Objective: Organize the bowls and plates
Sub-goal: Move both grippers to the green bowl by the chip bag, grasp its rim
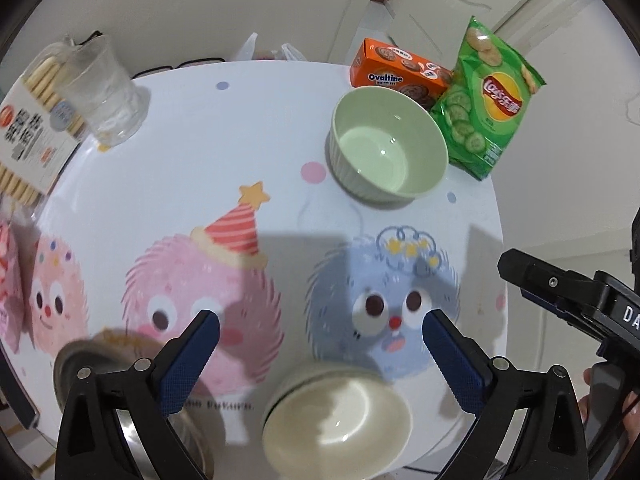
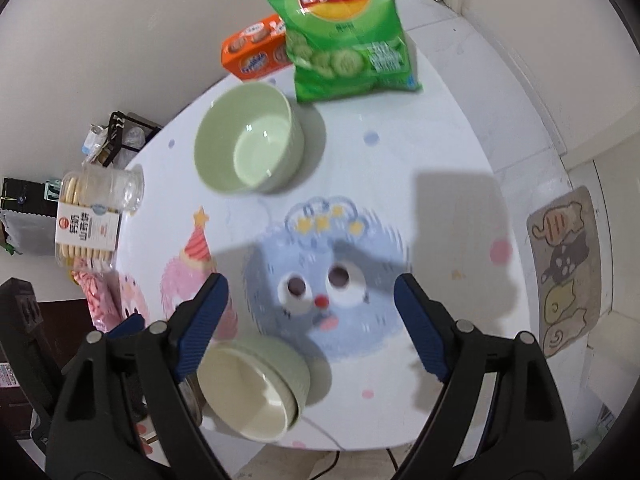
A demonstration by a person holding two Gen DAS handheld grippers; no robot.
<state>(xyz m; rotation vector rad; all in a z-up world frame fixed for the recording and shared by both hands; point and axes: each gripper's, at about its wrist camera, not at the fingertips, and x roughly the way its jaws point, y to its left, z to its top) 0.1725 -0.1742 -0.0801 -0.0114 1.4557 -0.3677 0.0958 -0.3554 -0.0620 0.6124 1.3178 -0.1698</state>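
Bowls: cream one at table edge (green apart), both grippers released

Both bowls — the green bowl and the cream bowl — were seen as glossy glazed ceramic. The chip bag was shiny plastic film, the Ovaltine box smooth printed cardboard — the tablecloth slick.
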